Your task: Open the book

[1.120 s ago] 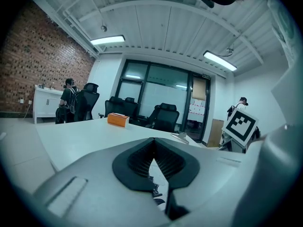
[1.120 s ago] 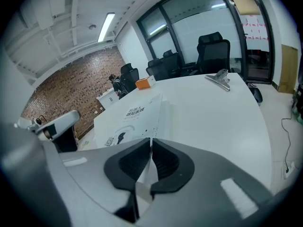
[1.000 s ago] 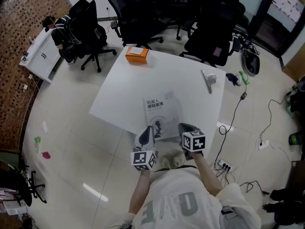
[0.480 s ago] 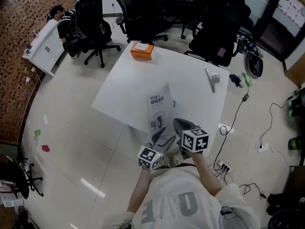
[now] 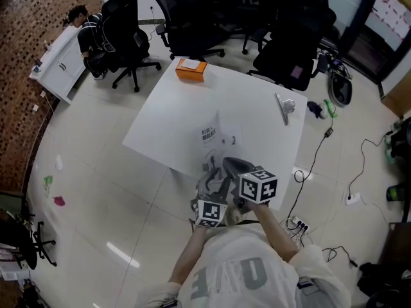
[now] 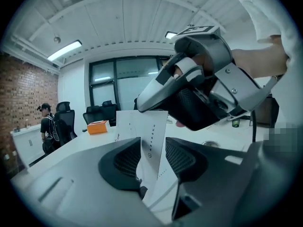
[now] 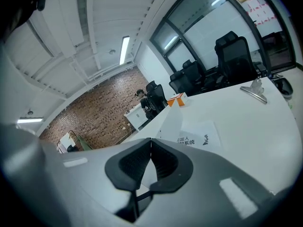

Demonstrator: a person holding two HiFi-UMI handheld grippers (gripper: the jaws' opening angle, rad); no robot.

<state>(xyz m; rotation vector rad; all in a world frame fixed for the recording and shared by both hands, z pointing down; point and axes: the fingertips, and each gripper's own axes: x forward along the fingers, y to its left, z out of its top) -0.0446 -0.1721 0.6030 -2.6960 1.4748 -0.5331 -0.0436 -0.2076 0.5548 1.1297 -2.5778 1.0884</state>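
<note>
Head view: the book (image 5: pixel 218 138) lies at the near edge of the white desk (image 5: pixel 167 117) with its cover lifted. The left claw (image 5: pixel 210 186) and right claw (image 5: pixel 229 167) sit close together over it.

Left gripper view: the 2 pads stand apart, having just been closing. Upright white pages (image 6: pixel 150 138) stand between them, not pressed.

Right gripper view: the jaws are pinched together on the raised cover (image 7: pixel 173 122). The title page (image 7: pixel 195 139) lies flat beyond.
</note>
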